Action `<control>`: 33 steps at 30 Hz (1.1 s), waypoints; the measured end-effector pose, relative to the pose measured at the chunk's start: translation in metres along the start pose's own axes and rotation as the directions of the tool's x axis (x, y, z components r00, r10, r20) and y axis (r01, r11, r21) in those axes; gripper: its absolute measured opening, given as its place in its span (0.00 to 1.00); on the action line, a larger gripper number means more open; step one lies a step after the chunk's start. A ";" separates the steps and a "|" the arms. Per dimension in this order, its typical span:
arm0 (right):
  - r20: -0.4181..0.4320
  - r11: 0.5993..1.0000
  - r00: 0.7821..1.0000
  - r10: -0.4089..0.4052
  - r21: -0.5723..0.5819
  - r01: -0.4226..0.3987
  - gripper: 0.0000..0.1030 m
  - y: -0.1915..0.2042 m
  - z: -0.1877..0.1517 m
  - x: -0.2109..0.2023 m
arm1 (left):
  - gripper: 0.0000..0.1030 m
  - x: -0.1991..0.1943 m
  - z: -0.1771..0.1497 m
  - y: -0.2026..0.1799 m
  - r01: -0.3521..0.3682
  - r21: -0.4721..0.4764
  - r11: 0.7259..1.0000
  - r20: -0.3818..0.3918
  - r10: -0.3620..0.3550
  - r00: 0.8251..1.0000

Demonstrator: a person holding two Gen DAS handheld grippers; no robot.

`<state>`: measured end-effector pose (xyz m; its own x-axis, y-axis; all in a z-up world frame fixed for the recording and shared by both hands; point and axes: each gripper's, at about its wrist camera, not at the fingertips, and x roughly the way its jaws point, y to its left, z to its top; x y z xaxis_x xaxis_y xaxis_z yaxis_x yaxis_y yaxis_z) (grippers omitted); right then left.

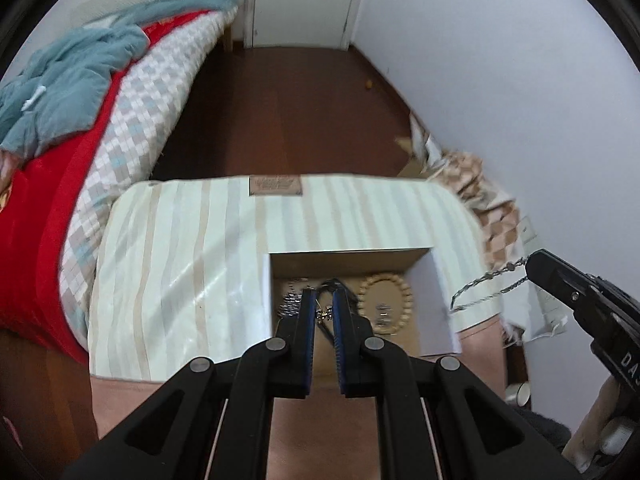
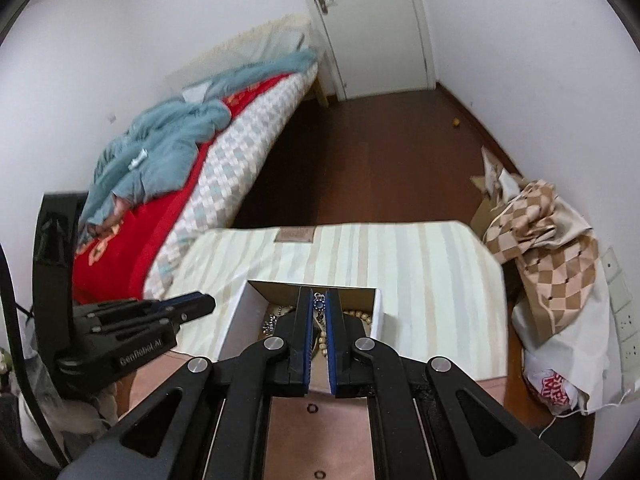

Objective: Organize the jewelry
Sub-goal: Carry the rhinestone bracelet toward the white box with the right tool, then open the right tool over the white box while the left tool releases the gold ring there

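Note:
An open cardboard box (image 1: 436, 300) (image 2: 248, 312) with white outer walls sits on a striped cloth. Inside lie a beaded bracelet (image 1: 386, 308), a silver piece (image 1: 290, 304) and a small charm (image 1: 325, 314). My left gripper (image 1: 323, 300) hangs over the box with a narrow gap between its jaws, nothing clearly held. My right gripper (image 2: 319, 300) is shut on a silver chain with a blue stone (image 2: 319, 303). In the left wrist view the chain (image 1: 480, 284) dangles from the right gripper (image 1: 536, 268) beside the box. Pearl beads (image 2: 358, 316) show in the box.
The striped cloth (image 1: 180, 260) (image 2: 420, 280) covers a low table with a pinkish top (image 2: 320, 420). A bed with red and checked bedding (image 1: 100, 160) (image 2: 200, 184) lies left. A checked bag (image 2: 548, 248) and white bag (image 2: 560, 360) stand right by the wall. Dark floor (image 1: 288, 112) lies beyond.

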<state>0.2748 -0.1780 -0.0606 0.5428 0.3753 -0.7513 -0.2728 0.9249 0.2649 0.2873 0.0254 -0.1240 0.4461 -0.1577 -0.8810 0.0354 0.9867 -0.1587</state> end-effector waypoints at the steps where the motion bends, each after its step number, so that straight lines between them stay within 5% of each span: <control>1: -0.029 1.000 1.000 -0.004 -0.006 0.004 0.06 0.001 0.002 0.016 | 0.06 0.009 0.003 0.004 -0.012 -0.002 1.000 -0.014 0.012 1.000; 9: -0.161 0.999 0.986 -0.035 -0.021 0.033 0.06 -0.001 -0.003 0.089 | 0.06 0.062 0.011 0.017 -0.022 0.011 1.000 -0.141 0.023 0.990; 16: -0.235 1.000 0.972 -0.027 -0.001 0.027 0.07 -0.010 -0.005 0.116 | 0.10 0.066 0.026 0.022 -0.067 -0.006 0.998 -0.129 0.065 0.989; 19: -0.260 0.999 0.965 -0.030 0.004 0.032 0.10 -0.012 -0.006 0.118 | 0.22 0.058 0.032 0.023 -0.097 -0.010 0.995 -0.097 0.096 0.991; 21: -0.246 0.998 0.967 -0.058 -0.012 0.057 0.38 -0.010 -0.005 0.115 | 0.54 0.053 0.035 0.024 -0.114 -0.010 0.993 -0.079 0.113 0.990; 23: -0.231 0.998 0.971 -0.066 -0.013 0.064 0.58 -0.009 -0.006 0.108 | 0.71 0.045 0.035 0.025 -0.123 -0.014 0.992 -0.041 0.122 0.992; 28: -0.222 0.989 0.964 -0.148 -0.036 0.144 0.69 -0.007 -0.012 0.094 | 0.85 0.028 0.022 0.026 -0.185 -0.018 0.982 0.016 0.186 0.982; 30: -0.223 0.982 0.957 -0.187 -0.048 0.181 0.92 -0.007 -0.016 0.091 | 1.00 0.025 0.013 0.026 -0.206 -0.020 0.978 0.024 0.207 0.978; 33: -0.223 0.966 0.940 -0.257 -0.079 0.245 0.94 -0.007 -0.027 0.088 | 1.00 0.021 -0.003 0.023 -0.234 -0.016 0.972 0.036 0.235 0.971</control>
<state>0.3029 -0.1530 -0.1444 0.4034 0.1015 -0.9094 -0.1935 0.9808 0.0237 0.2945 0.0446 -0.1477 0.4738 0.0797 -0.8770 -0.0845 0.9954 0.0448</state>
